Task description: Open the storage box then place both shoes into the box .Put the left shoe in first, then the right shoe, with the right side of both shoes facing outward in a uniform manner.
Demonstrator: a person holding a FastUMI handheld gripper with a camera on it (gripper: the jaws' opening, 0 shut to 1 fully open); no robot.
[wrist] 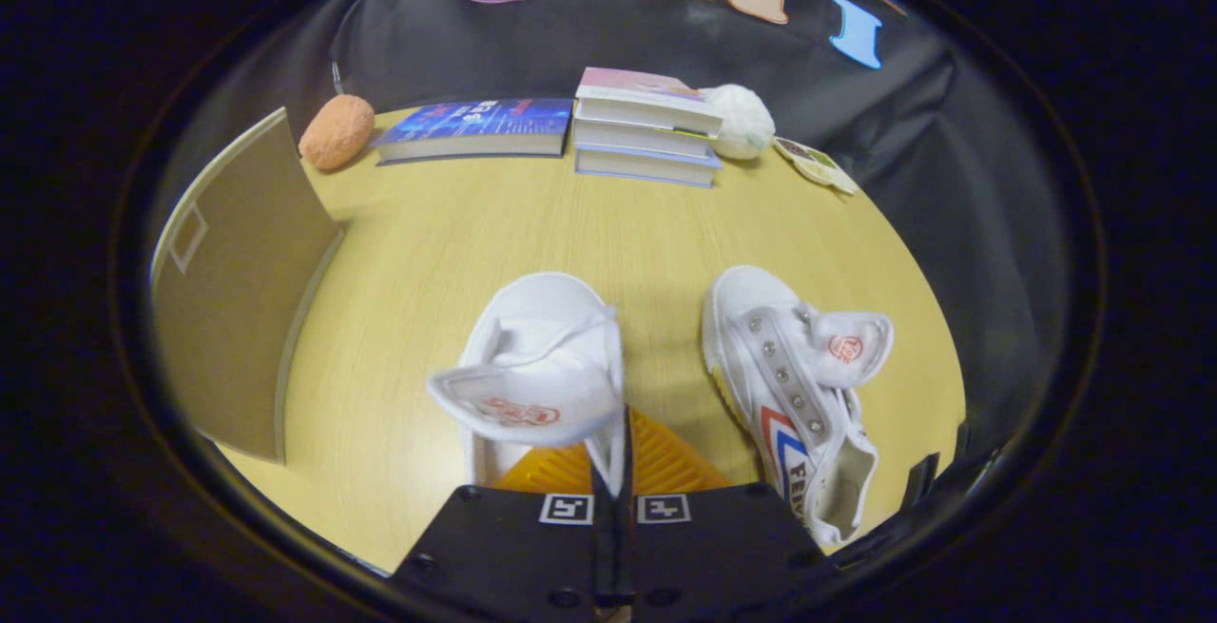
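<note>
Shoe (537, 366) in the claw (614, 495), white, pinched by one side wall between both fingers (513, 547), these drawn to a narrow slit on the thin canvas. Hung just ahead of the fingertips with its long axis toward 12 o'clock, toe away, tongue flopped over toward 9 o'clock, orange insole just beyond the tips. Looked raised off the table (409, 252), though not surely. Could not be told as left or right of the pair from this angle.

Second shoe (794, 395) at 2 o'clock, near the held one but apart from it. Lay flat on the table, toe also toward 12 o'clock, striped flank turned toward the held shoe, tongue thrown out toward 3 o'clock.

Box (238, 300) at 10 o'clock, well apart from both shoes, seen as a tan panel standing upright. Judged to be the raised lid, so opening likely done; mouth of the box hidden behind the panel. Coming move therefore judged a carry from 12 toward 10 o'clock, probably with a turn of the long axis so the right flank would face outward.

Farther off at 12 o'clock, books (647, 124) stacked and flat, an orange sponge (337, 131) at 11, a white puff (740, 121) at 1.
</note>
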